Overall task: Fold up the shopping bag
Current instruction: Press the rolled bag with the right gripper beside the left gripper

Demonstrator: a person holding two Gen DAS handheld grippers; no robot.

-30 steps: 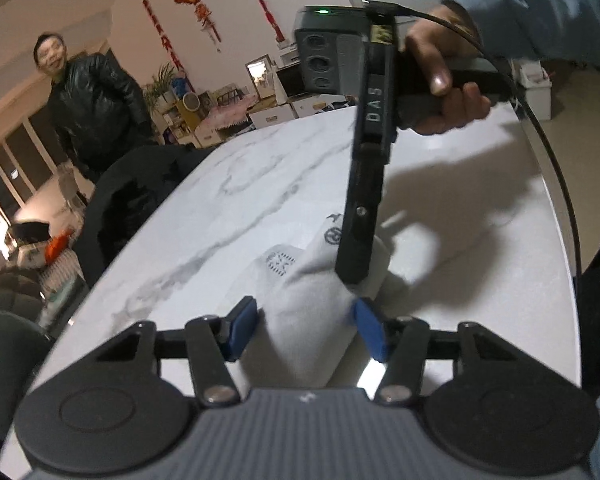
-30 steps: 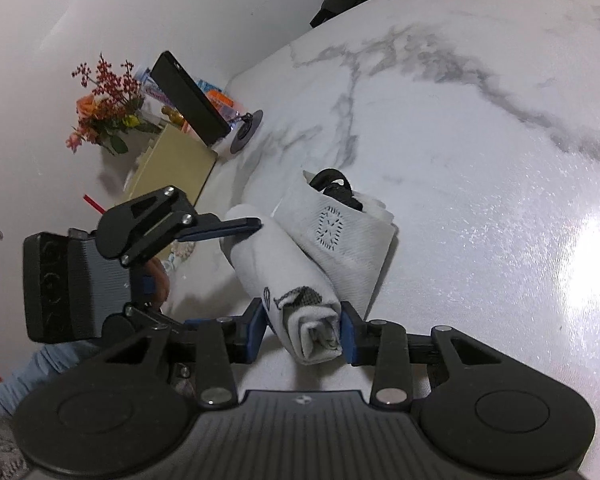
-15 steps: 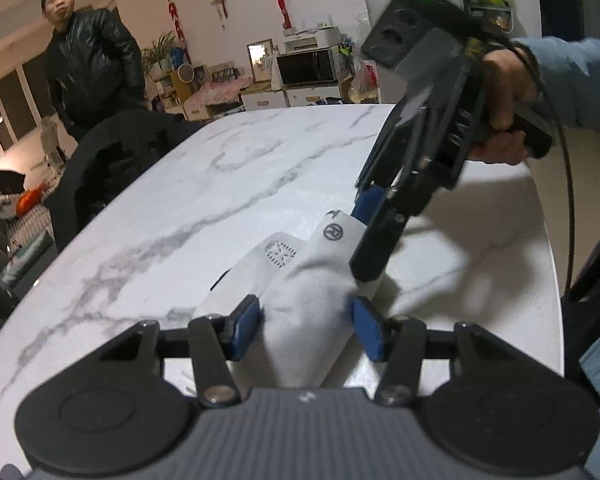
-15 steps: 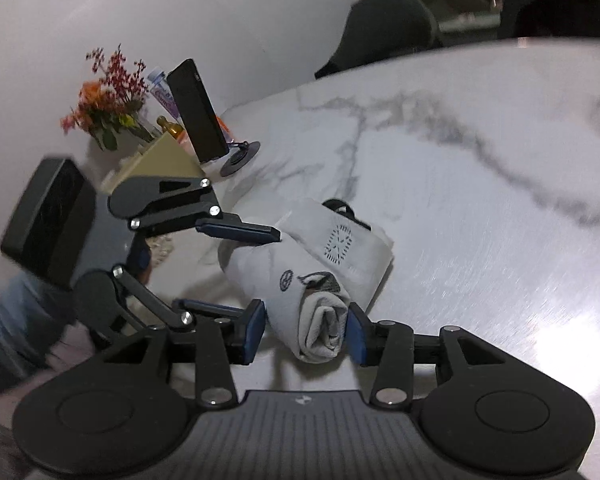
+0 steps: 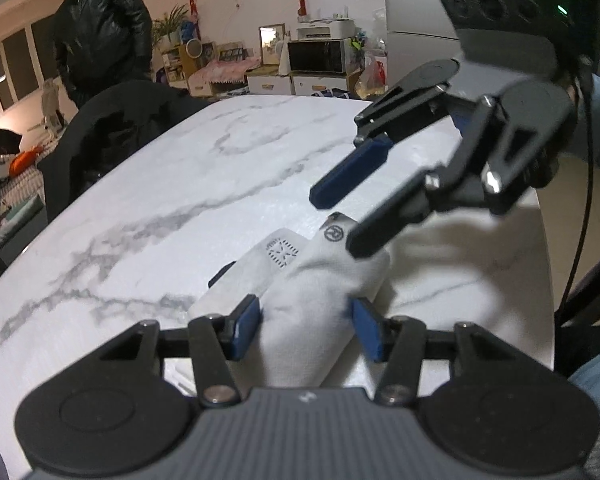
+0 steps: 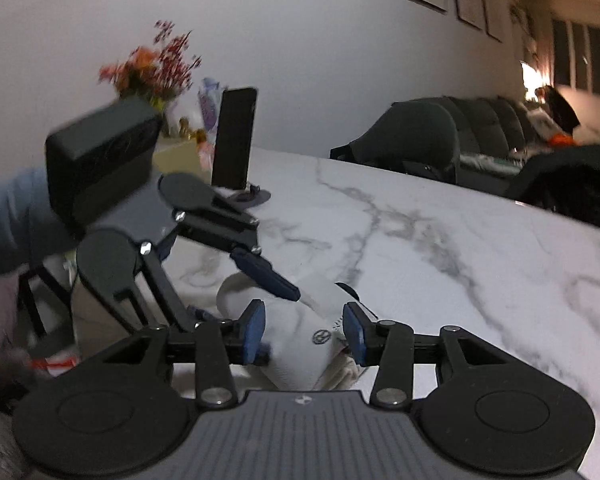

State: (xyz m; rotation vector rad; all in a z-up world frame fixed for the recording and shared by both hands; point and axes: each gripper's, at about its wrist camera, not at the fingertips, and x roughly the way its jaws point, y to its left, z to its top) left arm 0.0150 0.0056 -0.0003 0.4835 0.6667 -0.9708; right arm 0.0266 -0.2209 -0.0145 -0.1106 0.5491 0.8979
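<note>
Two tongs meet over one rolled white shopping bag [image 5: 316,304] lying on the marble bench [image 5: 172,216]. The left tongs [image 5: 307,330] straddle one end, blue pads spread beside the cloth. The right tongs [image 6: 303,334] gape around the other end, ungripped.

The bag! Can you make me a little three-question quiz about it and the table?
1. True or false: the bag is spread flat on the table.
2. What stands next to the flowers? A a cup, B a phone, C a teapot.
3. What colour is the bag?

Key: 1 false, it is rolled up. 2 B. 3 white.
</note>
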